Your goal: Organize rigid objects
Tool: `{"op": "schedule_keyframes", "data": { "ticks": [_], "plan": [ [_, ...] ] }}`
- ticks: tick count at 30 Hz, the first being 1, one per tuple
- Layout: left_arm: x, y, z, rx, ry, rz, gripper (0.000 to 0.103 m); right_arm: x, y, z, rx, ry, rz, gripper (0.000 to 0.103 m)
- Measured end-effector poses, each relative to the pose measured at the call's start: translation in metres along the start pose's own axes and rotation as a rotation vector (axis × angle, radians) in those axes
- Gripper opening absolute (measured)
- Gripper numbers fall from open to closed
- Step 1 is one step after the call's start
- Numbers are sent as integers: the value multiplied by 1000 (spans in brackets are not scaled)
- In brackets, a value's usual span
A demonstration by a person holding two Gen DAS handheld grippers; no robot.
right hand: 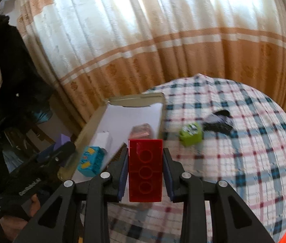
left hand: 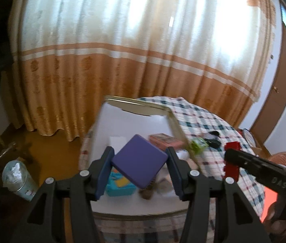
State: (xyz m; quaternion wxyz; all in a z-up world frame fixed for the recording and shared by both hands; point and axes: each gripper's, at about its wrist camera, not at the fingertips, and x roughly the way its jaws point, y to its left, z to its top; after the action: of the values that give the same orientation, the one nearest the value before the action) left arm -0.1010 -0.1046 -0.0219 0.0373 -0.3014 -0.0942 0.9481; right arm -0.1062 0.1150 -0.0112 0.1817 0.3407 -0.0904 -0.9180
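My left gripper (left hand: 140, 165) is shut on a flat purple block (left hand: 139, 161), held tilted above an open white cardboard box (left hand: 135, 123). My right gripper (right hand: 145, 169) is shut on a red brick (right hand: 145, 168), seen from its underside, held above the box's near right corner. In the box lie a teal block (right hand: 91, 161), a pink block (left hand: 164, 139) and a white block (right hand: 102, 139). A lime green block (right hand: 190, 133) lies on the checked tablecloth (right hand: 234, 162) right of the box. The right gripper with the red brick (left hand: 232, 162) also shows in the left wrist view.
A black and white object (right hand: 217, 121) lies on the cloth beyond the green block. An orange and white curtain (left hand: 122, 50) hangs behind the table. A plastic cup (left hand: 18, 177) stands low at the left. A brown lump (left hand: 148, 192) lies in the box.
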Motion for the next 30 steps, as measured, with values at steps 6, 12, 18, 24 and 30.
{"op": "schedule_keyframes", "data": {
  "ticks": [6, 12, 18, 24, 30],
  "plan": [
    [6, 14, 16, 2, -13, 49, 52, 13, 17, 23, -32, -35, 18, 34],
    [16, 14, 40, 4, -32, 61, 52, 38, 27, 54, -37, -56, 20, 34],
    [44, 13, 73, 31, -12, 79, 52, 74, 21, 80, -19, -30, 4, 34],
    [96, 11, 90, 30, 118, 140, 52, 125, 7, 96, 61, 74, 20, 34],
    [129, 5, 92, 56, 191, 186, 52, 162, -3, 97, 132, 157, 17, 34]
  ]
}}
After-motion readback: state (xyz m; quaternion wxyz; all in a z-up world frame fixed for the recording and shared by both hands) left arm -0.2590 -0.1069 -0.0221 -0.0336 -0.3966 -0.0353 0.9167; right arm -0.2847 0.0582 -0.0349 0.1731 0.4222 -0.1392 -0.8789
